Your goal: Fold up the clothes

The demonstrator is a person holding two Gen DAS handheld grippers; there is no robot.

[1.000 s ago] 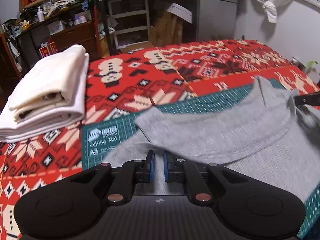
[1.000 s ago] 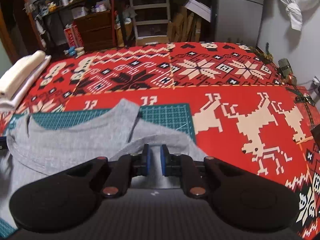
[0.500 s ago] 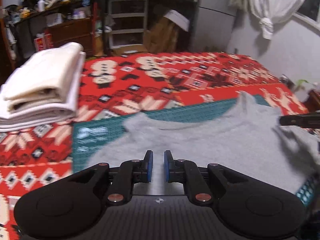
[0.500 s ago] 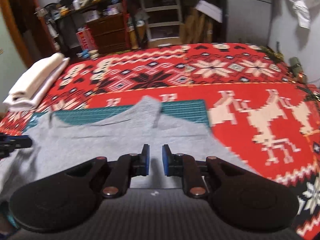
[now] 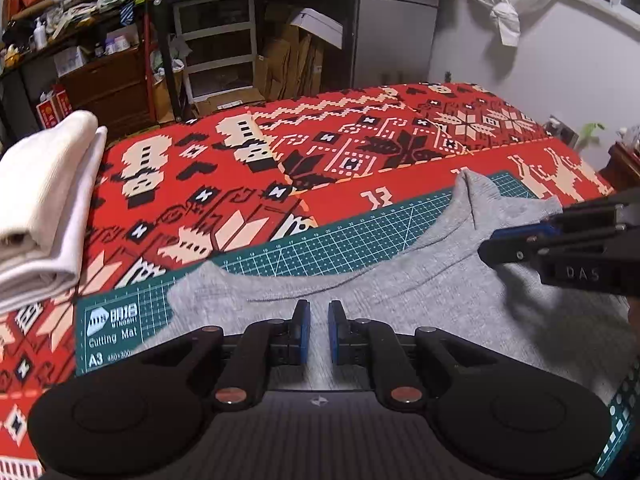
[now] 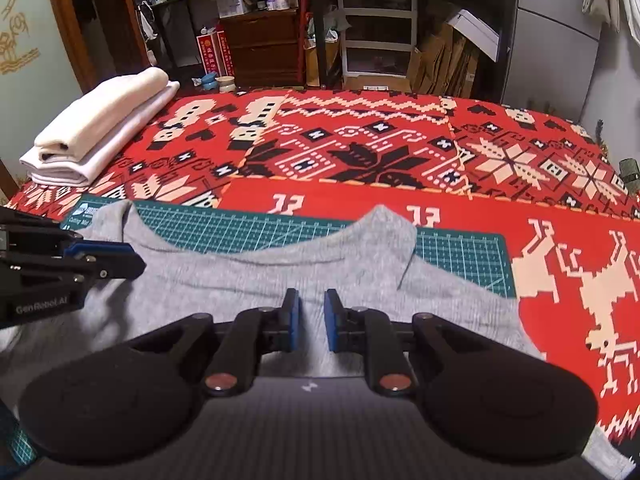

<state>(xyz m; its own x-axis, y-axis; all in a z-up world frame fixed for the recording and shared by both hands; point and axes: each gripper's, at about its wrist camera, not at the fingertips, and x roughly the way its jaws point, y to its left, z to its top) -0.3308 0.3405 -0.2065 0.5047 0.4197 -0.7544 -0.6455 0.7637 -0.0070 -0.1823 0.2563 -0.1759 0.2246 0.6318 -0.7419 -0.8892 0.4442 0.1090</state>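
Soft grey knit T-shirt (image 5: 420, 292) spread over the green cutting mat (image 5: 320, 244) on the red patterned bed cover (image 6: 360, 152).
Light and limp, it should pinch best at hem or shoulder edges. Left gripper (image 5: 319, 334) and right gripper (image 6: 311, 320) hover with narrow, empty jaws; a second ago its upper layer stood lifted, now it lies flatter.

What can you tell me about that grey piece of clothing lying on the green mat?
The grey garment looks like a soft, heathered knit top. It lies spread flat, partly on the green cutting mat, which sits on the red patterned blanket. Its far edge dips in a neckline-like curve between two raised points. The left gripper and right gripper sit low over its near part, jaws slightly apart; whether they pinch the cloth cannot be told.
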